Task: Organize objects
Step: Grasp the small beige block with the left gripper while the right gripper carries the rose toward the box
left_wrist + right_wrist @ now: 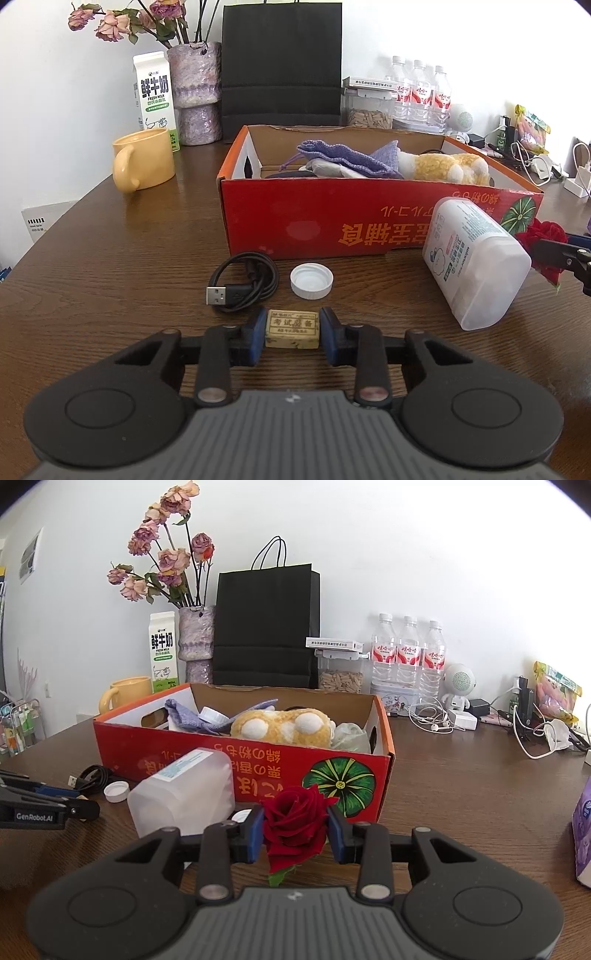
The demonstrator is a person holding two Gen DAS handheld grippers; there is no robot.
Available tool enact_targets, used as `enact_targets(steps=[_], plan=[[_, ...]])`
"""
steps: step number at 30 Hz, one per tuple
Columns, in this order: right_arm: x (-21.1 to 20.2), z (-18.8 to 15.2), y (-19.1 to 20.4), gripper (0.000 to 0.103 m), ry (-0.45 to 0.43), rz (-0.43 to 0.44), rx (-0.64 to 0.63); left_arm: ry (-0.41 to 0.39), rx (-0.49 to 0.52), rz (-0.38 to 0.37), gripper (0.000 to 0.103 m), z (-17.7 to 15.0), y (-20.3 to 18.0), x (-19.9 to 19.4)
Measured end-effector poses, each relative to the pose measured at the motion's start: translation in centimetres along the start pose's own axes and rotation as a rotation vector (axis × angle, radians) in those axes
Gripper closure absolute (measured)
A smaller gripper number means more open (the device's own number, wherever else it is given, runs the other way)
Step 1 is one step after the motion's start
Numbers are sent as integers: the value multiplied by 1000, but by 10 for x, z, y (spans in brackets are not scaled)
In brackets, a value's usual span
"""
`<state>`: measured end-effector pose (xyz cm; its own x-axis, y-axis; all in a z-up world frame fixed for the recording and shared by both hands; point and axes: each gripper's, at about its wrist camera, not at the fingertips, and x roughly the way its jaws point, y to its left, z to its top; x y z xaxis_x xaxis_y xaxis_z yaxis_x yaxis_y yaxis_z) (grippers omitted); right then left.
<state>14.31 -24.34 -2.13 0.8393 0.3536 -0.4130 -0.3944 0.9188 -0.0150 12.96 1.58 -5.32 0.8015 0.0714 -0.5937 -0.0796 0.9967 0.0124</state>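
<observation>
My left gripper [292, 330] is shut on a small beige eraser [292, 329] that rests on the brown table; both blue pads press its ends. Just beyond it lie a coiled black USB cable [243, 282] and a white bottle cap [311, 280]. A white plastic container [476, 260] lies on its side to the right. My right gripper [295, 830] is shut on a red rose [295, 821], held in front of the red cardboard box [207, 753]. The box holds a yellow plush toy [280, 727] and a purple knitted pouch [332, 157].
A yellow mug [146, 158], milk carton [153, 96], vase of dried flowers [194, 92] and black paper bag [281, 62] stand behind the box. Water bottles [406, 650], a small white speaker [459, 686] and tangled cables [532, 731] fill the back right. A purple pack [583, 834] sits at the right edge.
</observation>
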Motion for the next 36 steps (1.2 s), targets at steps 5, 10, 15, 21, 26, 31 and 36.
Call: enact_targets(steps=[5, 10, 15, 21, 26, 31, 36], plan=[[-1, 0, 0, 69, -2, -3, -3, -5, 1, 6, 72, 1, -2, 0], [-3, 0, 2, 69, -16, -8, -13, -22, 1, 9, 72, -1, -5, -7], [-9, -1, 5, 69, -42, 7, -8, -41, -6, 8, 72, 3, -6, -14], [-14, 1, 9, 69, -100, 12, -8, -89, -6, -13, 72, 15, -11, -24], [-18, 14, 11, 69, -152, 32, -1, -124, -16, -34, 72, 33, -18, -26], [-13, 36, 18, 69, -193, 52, -24, -175, -23, -59, 72, 53, -25, -27], [2, 59, 24, 69, -232, 52, -44, -219, -34, -78, 72, 74, -30, -23]])
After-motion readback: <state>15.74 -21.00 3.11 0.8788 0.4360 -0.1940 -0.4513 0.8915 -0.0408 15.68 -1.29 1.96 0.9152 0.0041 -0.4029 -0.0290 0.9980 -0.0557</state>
